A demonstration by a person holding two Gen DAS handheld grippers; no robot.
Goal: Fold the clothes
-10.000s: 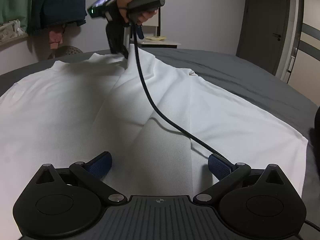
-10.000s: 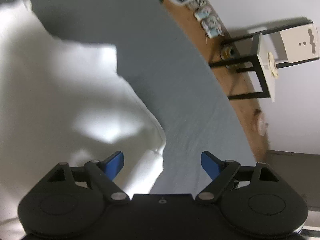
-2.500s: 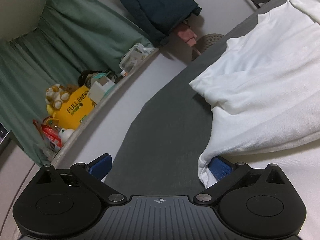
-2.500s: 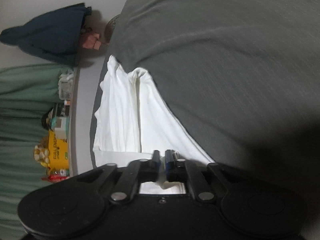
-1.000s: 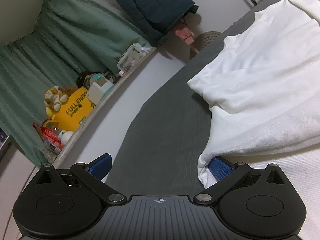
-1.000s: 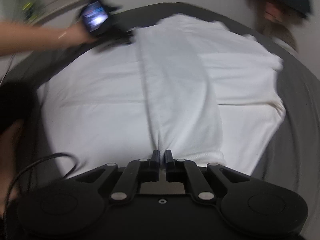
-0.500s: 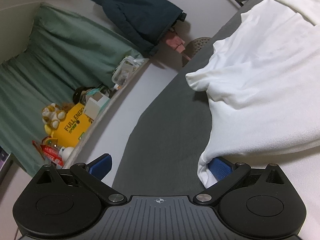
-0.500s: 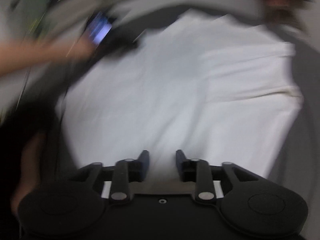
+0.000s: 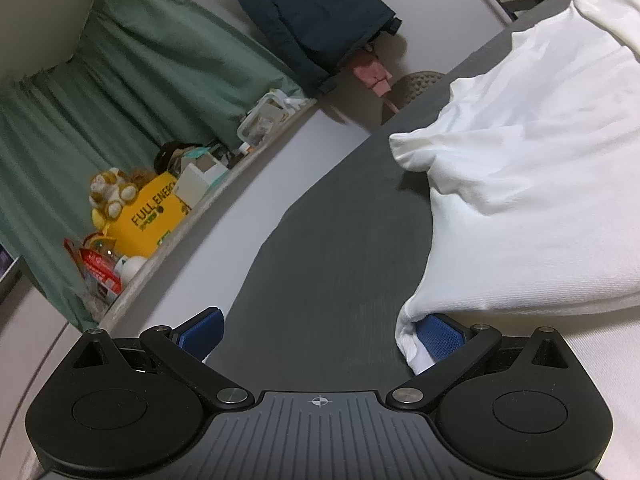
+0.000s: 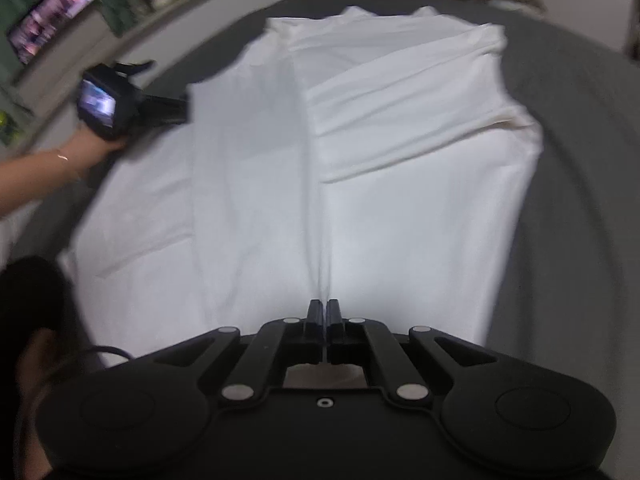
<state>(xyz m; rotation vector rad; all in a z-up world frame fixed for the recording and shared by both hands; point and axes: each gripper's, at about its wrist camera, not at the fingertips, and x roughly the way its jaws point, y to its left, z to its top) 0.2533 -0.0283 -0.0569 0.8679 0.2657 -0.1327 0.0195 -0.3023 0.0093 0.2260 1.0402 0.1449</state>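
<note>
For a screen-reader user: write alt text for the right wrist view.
The right gripper, jaws shut, pinches a ridge of a white shirt spread on a grey bed. At far left, a hand holds the left gripper at the shirt's edge.

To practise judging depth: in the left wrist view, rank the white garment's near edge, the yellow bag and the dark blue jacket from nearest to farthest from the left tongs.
1. White garment edge, touching the right finger of the left tongs.
2. Yellow bag, on the ledge to the left.
3. Dark blue jacket, hanging on the wall, top centre.
</note>
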